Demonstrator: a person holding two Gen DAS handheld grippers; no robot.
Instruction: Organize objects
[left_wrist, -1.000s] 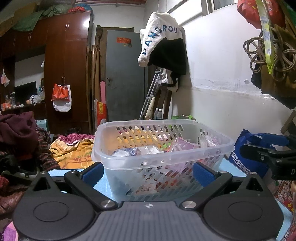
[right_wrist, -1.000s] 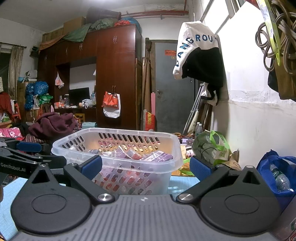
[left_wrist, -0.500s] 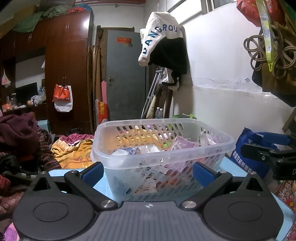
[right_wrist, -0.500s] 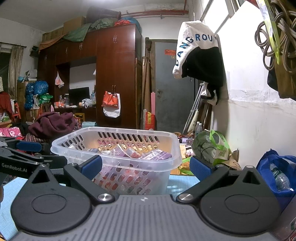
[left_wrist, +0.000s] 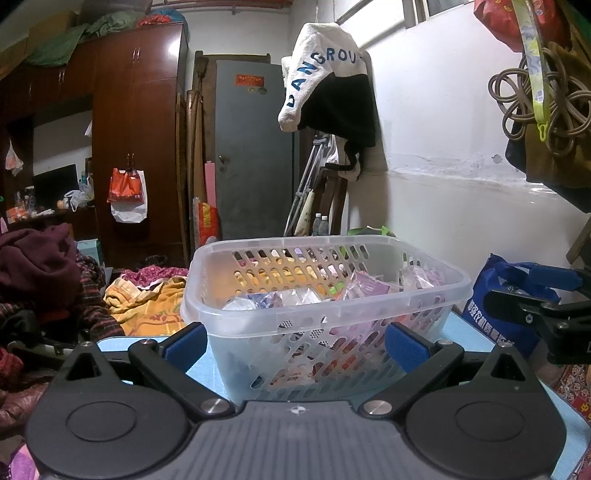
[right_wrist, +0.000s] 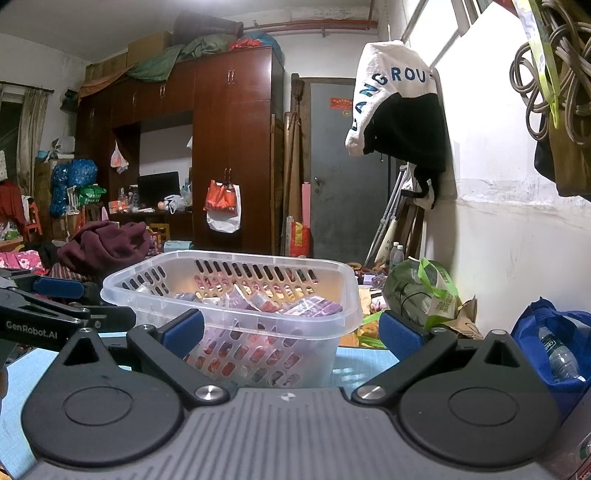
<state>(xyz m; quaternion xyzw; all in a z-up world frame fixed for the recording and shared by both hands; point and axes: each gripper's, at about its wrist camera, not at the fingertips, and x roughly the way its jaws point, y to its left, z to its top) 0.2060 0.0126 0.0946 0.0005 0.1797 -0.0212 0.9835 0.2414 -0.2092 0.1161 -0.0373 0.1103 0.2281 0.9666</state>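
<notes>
The clear plastic basket (left_wrist: 325, 295) sits in the middle of the left view, on the light blue table (left_wrist: 465, 328), and it already holds a heap of small wrapped packets (left_wrist: 365, 286), mostly purple and silver. In the right view the same basket (right_wrist: 236, 295) lies a little left of centre, the packets (right_wrist: 310, 306) piled toward its right end.

Both claws are spread wide and hold nothing. The left gripper (left_wrist: 295, 341) has its blue pads on either side of the basket's near wall, and the right gripper (right_wrist: 291, 330) points at the basket's right corner. The right gripper also pokes into the left view at the right edge (left_wrist: 532, 310), and the left one shows at the left edge of the right view (right_wrist: 55, 314).

No loose packet shows on the table, so I would guess the sorting is near its end or the basket itself is to be moved. If so, each claw should close on the rim, not the slotted wall, one at each end, and lift level so nothing spills.

Things crowd in: a blue bag (left_wrist: 498, 295) stands close at the right, a green bag (right_wrist: 421, 291) lies beyond the table edge, and a jacket (left_wrist: 328, 81) hangs on the wall above, well clear.
</notes>
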